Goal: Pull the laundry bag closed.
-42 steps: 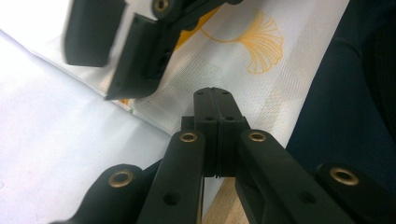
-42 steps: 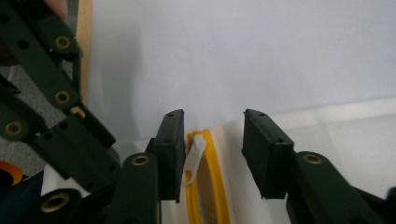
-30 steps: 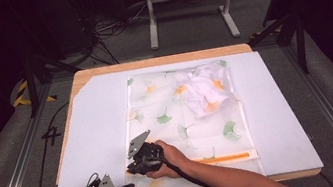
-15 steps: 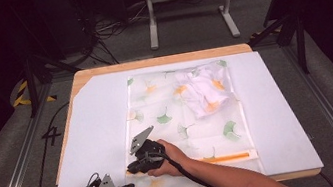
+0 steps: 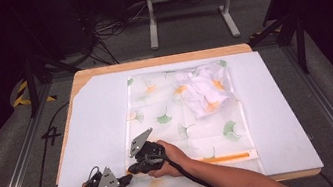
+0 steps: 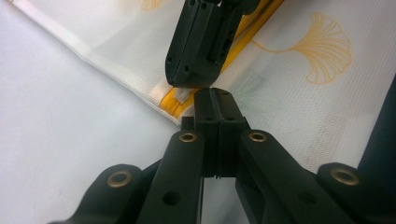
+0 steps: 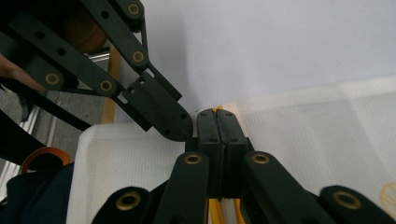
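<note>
The right gripper (image 5: 133, 168) sits at the lower middle of the high view, jaws pressed together on the orange zipper (image 7: 215, 112) at its left end; its jaws have just been closing there. The left gripper (image 5: 126, 179), lower left and just beside it, is likewise pressed shut at the bag's corner, the two tips nearly touching. The mesh laundry bag (image 5: 186, 120) with its ginkgo-leaf print lies flat on the white-covered counter (image 5: 93, 125). The zipper's long axis runs rightward along the bag's near edge, away from both grippers. The right hand looks placed to draw along it, the left to anchor. A bundled cloth (image 5: 204, 90) lies inside, upper right.
</note>
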The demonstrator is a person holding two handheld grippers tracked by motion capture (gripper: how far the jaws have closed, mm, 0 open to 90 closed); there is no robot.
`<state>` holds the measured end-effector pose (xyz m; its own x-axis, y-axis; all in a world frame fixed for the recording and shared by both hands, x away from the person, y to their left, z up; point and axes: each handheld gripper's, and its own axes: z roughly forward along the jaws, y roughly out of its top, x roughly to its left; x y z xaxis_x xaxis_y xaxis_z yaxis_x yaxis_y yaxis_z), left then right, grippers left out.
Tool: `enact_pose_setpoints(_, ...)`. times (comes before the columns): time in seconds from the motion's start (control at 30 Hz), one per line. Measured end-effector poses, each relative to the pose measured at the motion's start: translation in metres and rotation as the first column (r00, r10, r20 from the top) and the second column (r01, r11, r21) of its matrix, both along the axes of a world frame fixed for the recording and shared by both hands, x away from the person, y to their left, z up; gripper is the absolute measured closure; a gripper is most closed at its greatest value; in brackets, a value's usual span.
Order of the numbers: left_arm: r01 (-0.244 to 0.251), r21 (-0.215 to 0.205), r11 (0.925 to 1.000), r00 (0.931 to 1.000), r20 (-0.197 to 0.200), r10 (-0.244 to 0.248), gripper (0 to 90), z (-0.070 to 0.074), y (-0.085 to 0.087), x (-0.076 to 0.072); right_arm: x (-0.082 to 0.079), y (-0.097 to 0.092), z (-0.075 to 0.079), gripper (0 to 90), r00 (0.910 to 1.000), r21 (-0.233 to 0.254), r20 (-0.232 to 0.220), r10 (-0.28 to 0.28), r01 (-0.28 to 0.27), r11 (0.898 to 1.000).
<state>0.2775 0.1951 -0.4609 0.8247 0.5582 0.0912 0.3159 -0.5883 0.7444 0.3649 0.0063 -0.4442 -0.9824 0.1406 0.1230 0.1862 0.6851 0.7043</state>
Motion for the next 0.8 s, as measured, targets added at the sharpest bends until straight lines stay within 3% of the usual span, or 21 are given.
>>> enact_pose_setpoints(0.13, 0.01, -0.013, 0.9999, 0.9999, -0.013, -0.01, 90.0, -0.0006, 0.0027, 0.0006, -0.0015, 0.0005, -0.0011, 90.0, 0.9999, -0.008, 0.013, -0.005, 0.005, 1.0)
enact_pose_setpoints(0.57, 0.006, -0.014, 0.9999, 0.9998, -0.017, -0.006, 90.0, -0.0007, 0.0022, 0.0005, -0.0008, -0.0034, 0.0, 90.0, 0.9999, 0.016, -0.012, -0.009, 0.01, 1.0)
enact_pose_setpoints(0.8, 0.001, -0.015, 0.9999, 0.9997, -0.026, -0.001, 90.0, -0.0002, 0.0024, 0.0014, -0.0018, -0.0062, 0.0013, 90.0, 1.0, -0.003, 0.002, -0.002, 0.002, 1.0)
